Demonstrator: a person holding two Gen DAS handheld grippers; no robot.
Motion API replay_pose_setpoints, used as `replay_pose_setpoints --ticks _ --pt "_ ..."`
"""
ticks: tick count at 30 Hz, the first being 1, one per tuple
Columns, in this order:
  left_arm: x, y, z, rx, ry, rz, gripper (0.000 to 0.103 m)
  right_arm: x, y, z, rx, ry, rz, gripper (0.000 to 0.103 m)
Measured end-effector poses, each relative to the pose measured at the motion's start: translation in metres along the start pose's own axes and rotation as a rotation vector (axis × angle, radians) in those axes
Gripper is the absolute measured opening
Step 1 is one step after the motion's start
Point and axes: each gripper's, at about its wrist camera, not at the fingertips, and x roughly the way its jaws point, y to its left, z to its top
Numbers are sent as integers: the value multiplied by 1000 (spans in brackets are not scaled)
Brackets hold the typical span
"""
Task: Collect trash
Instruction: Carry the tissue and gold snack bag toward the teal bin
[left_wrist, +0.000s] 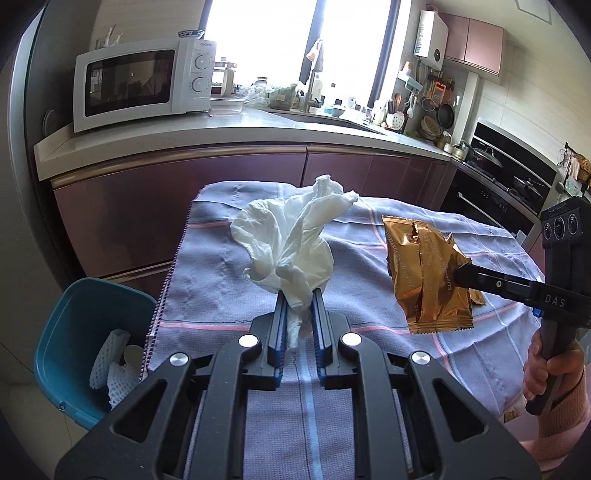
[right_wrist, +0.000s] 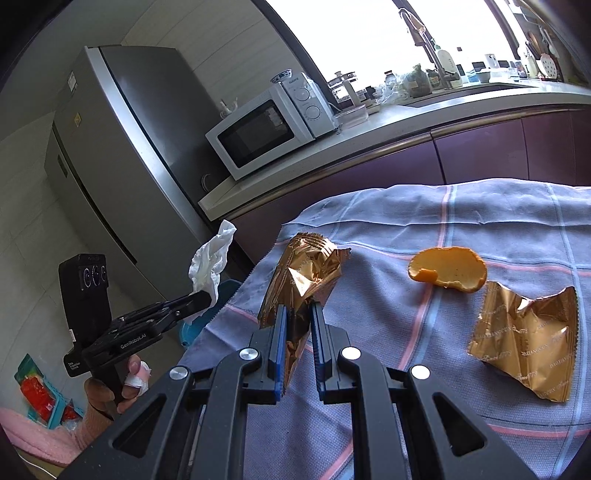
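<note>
L wrist view: my left gripper (left_wrist: 300, 295) is narrowed to a slim gap, jaws pinching the lower tail of a crumpled white tissue/thin plastic wad (left_wrist: 291, 236); the wad billows up and fwd of the fingertips, clear of the cloth. R wrist view: my right gripper (right_wrist: 298, 308) is likewise narrow, clamped on a crinkled gold foil snack wrapper (right_wrist: 297, 273) that stands up between the blue-edged pads (right_wrist: 280, 343), lifted off the surface.

Cross-views: the right gripper enters the L view from the right w/ the gold wrapper (left_wrist: 424, 273) hanging from its tip; a hand in a pink sleeve (left_wrist: 546, 373) grips its handle. The left gripper shows at left of the R view w/ the white wad (right_wrist: 210, 262), held beyond the cloth's edge; the hand on it (right_wrist: 110, 395) has a bandaged finger.

Tabletop: covered by a lilac-grey checked cloth w/ pink and blue stripes (left_wrist: 229, 295). Still lying on it, R view: a piece of orange peel, curved, inner side up (right_wrist: 448, 273), and just beside it, nearer right, a second flattened gold foil wrapper (right_wrist: 528, 339).

Surroundings: a teal plastic bin (left_wrist: 55, 332) sits below the cloth's left edge, holding white foam fruit netting (left_wrist: 110, 362). Behind: a kitchen counter w/ a white microwave (left_wrist: 144, 85), a steel fridge (right_wrist: 122, 155) at far left in R view. Nothing stands between either gripper and the bin in what I can see.
</note>
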Motion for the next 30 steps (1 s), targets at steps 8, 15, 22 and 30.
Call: replay_pose_setpoints --ticks 8,15,22,30 --pt "-11 19 0 -28 -15 45 13 22 11 5 -19 32 47 12" --pt "-22 37 -4 -51 -23 77 13 42 29 9 -42 62 84 12" --pt "-33 50 -7 -70 -33 106 13 61 44 14 -58 87 117 12" --pt "-44 66 -11 -89 -39 150 13 84 60 15 -74 121 150 12"
